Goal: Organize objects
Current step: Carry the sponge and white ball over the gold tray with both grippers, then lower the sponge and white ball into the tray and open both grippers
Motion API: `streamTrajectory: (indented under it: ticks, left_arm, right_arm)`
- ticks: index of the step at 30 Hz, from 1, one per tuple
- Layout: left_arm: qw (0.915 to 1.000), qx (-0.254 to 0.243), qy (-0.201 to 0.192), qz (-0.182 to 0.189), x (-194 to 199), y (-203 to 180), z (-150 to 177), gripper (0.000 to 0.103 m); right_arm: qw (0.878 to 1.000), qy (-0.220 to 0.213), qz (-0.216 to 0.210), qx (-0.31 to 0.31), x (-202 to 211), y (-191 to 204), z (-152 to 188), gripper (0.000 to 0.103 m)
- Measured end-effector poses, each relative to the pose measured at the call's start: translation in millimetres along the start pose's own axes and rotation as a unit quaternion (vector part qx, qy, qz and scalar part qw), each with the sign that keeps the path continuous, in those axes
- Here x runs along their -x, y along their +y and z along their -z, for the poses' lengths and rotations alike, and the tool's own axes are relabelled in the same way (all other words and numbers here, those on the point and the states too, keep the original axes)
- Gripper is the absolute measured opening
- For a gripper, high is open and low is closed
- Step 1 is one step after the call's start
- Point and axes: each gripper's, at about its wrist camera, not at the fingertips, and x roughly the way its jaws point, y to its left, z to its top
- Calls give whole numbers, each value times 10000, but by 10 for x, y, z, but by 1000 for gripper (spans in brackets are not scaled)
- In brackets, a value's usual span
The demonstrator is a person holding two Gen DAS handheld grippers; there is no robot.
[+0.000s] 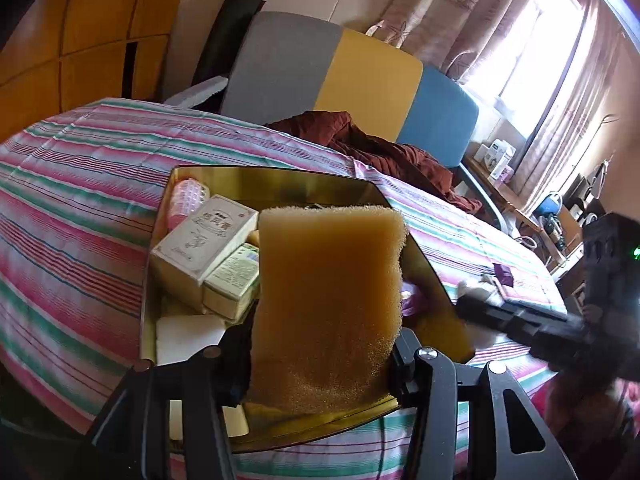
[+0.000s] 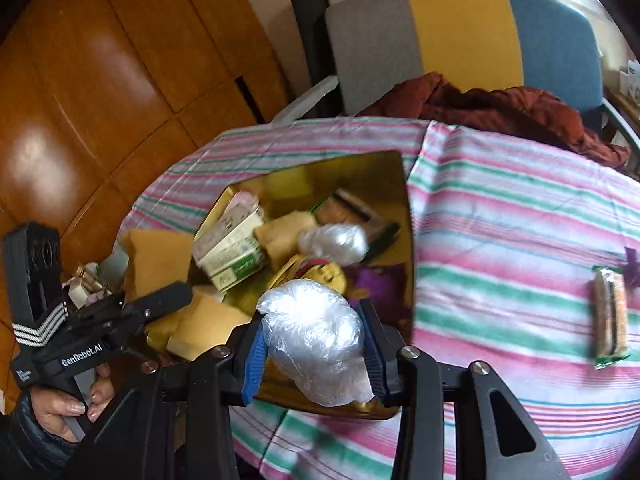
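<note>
Nearest the lens, right claw pinches a crumpled plastic bag over the gold tray; left claw clamps a sponge above it. Tray, near the bed edge, is heaped; drops may slide off. Farther right, a snack packet waits.

Striped bed, surface inspected.
The bed carries a tinted bin directly ahead of the right gripper, a wrapped snack pack to that gripper's right, and a rust-red garment beyond it.
</note>
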Motion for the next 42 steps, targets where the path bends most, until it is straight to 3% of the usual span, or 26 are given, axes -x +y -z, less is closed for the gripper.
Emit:
streamTrajectory:
  ticks: [6, 8, 10, 13, 19, 24, 27, 28, 34, 42]
  left_arm:
    - [9999, 96, 69, 90, -146, -57, -82, 55]
    - [9997, 166, 135, 94, -242, -56, -108, 71]
    - [9994, 289, 205, 58, -301, -46, -118, 75]
    - [9991, 323, 274, -43, -340, -15, -89, 77]
    - [9990, 310, 139, -299, -222, 105, 18, 77]
    - [9976, -52, -68, -688, -151, 97, 68, 77]
    - [9948, -273, 170, -968, -303, 67, 96, 72]
    - [9944, -238, 272, -993, -352, 75, 106, 66]
    - [9933, -56, 511, -1035, -511, 126, 151, 63]
    - [9944, -224, 102, -1032, -272, 25, 136, 70]
  right_arm:
    - [9998, 178, -71, -44, -161, 83, 111, 45]
    - [9996, 271, -44, 3, -227, 124, 135, 52]
    - [9992, 374, 101, 116, -286, 171, 174, 69]
    - [9983, 484, 214, 243, -354, 228, 241, 78]
    - [9984, 497, 154, 213, -347, 211, 285, 78]
    - [9988, 353, 244, 237, -247, 221, 288, 79]
    - [9989, 289, 311, 211, -213, 229, 287, 79]
    - [9989, 278, 334, 197, -204, 224, 295, 79]
    - [9985, 286, 450, 116, -165, 181, 329, 79]
    - [9985, 199, 497, 130, -136, 184, 331, 80]
